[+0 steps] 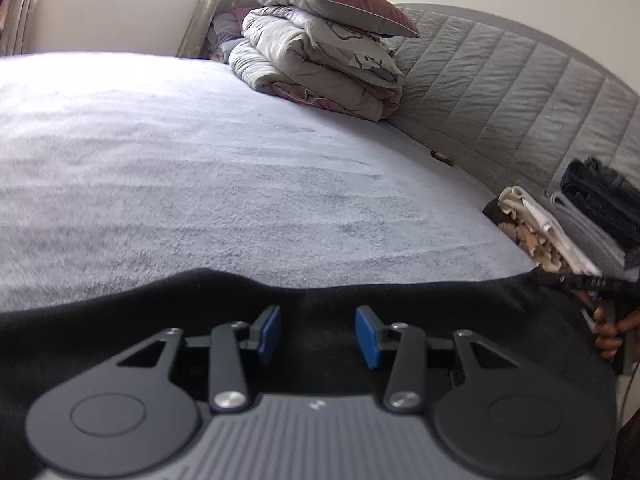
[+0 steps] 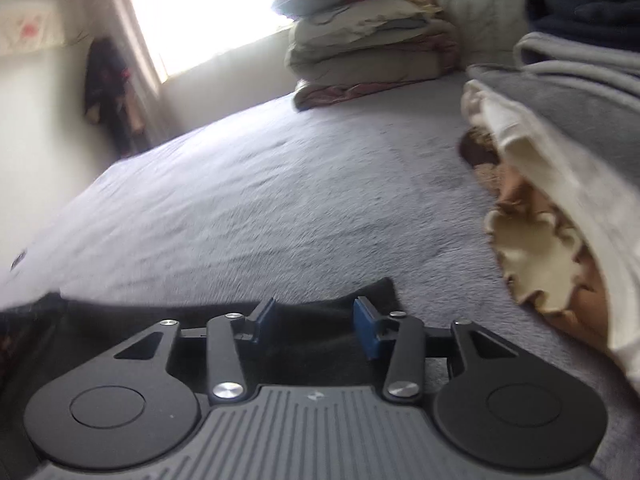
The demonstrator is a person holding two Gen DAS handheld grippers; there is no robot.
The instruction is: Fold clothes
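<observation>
A black garment (image 1: 120, 312) lies spread along the near edge of the pale grey bed (image 1: 200, 160). My left gripper (image 1: 318, 334) hovers over its middle; the blue pads stand apart with black cloth below and between them, not pressed. In the right wrist view, my right gripper (image 2: 314, 328) sits at the garment's (image 2: 160, 308) right end, near its corner. Its pads are apart too, and the cloth sags in the gap. In the left wrist view the right gripper (image 1: 592, 284) and the hand (image 1: 608, 332) holding it show at the far right edge.
A stack of folded clothes (image 1: 580, 220) (image 2: 560, 140) sits at the bed's right side against the quilted headboard (image 1: 500, 92). Folded bedding and a pillow (image 1: 320, 52) are piled at the far corner. A small dark object (image 1: 442, 157) lies by the headboard. Dark clothing (image 2: 108, 88) hangs beside the window.
</observation>
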